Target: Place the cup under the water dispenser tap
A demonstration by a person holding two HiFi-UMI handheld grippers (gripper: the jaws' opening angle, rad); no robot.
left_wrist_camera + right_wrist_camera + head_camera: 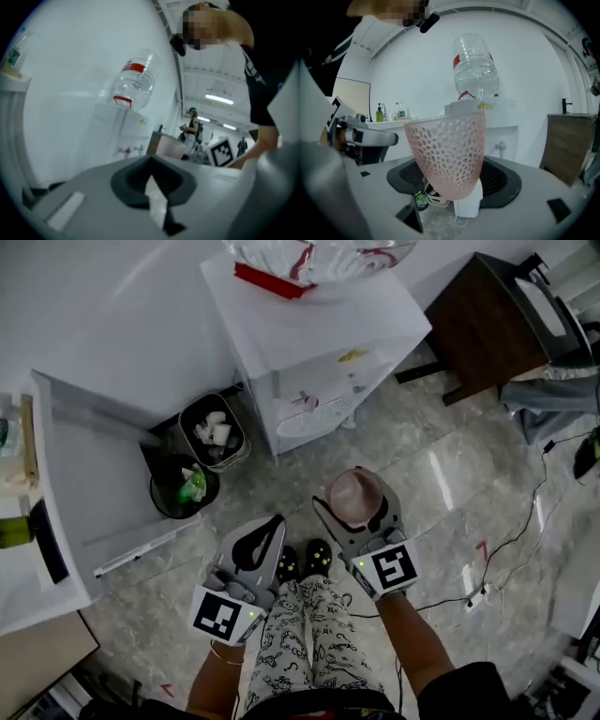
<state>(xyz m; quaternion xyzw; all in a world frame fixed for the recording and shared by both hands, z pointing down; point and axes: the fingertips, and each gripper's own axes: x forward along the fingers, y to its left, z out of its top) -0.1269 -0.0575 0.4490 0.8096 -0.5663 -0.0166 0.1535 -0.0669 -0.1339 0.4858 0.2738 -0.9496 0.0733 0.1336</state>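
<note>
A pink perforated cup [354,493] sits in my right gripper [355,506], which is shut on it and held over the floor a short way in front of the white water dispenser [314,329]. In the right gripper view the cup [447,154] stands upright between the jaws, with the upturned bottle [476,65] and a tap [501,146] beyond it. The dispenser's taps [305,399] face me, well apart from the cup. My left gripper [272,524] is lower left of the cup, shut and empty. The left gripper view shows the dispenser [110,126] off to its left.
Two dark waste bins [214,432] [183,486] stand left of the dispenser beside a white counter [66,474]. A brown cabinet [487,320] is at the right. A cable and power strip [478,596] lie on the marble floor. The person's shoes [305,563] are between the grippers.
</note>
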